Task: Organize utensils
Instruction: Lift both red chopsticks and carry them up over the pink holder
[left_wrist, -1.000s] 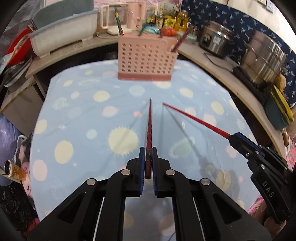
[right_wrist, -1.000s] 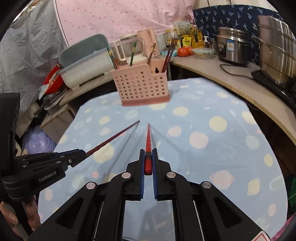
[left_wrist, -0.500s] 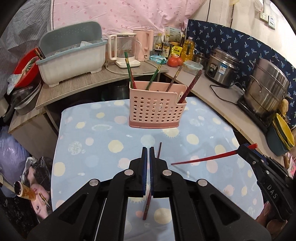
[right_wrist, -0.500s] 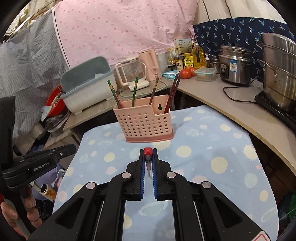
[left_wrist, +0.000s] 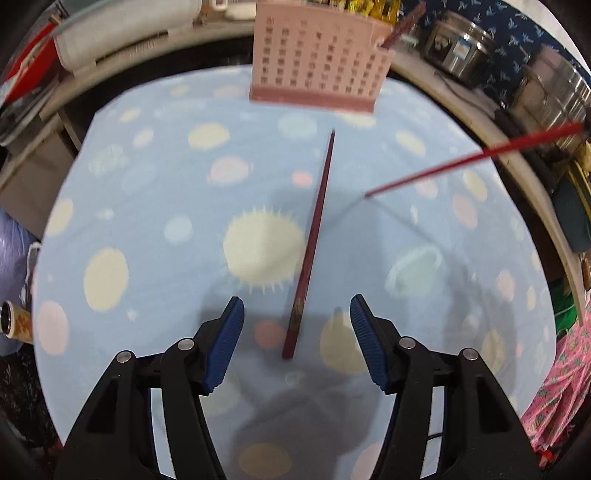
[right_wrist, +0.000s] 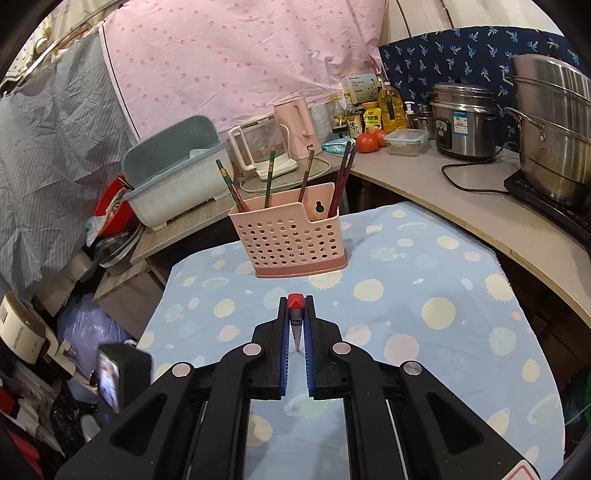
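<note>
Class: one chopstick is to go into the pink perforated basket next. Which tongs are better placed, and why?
Probably the right tongs: they already clamp a red chopstick. The left tongs, jaws just opened, hover around a dark red chopstick lying on the spotted blue tablecloth.

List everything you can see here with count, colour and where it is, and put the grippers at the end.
utensil basket: one, pink, far end of the blue spotted cloth
chopsticks in basket: about five, green, brown and dark red, upright
dark red chopstick: one, flat on cloth
red chopstick: one, held above cloth
tomatoes: two, red, counter
steel pots: stacked, silver, right counter
left gripper: open, over the dark red chopstick, jaws just opening
right gripper: shut on red chopstick
</note>
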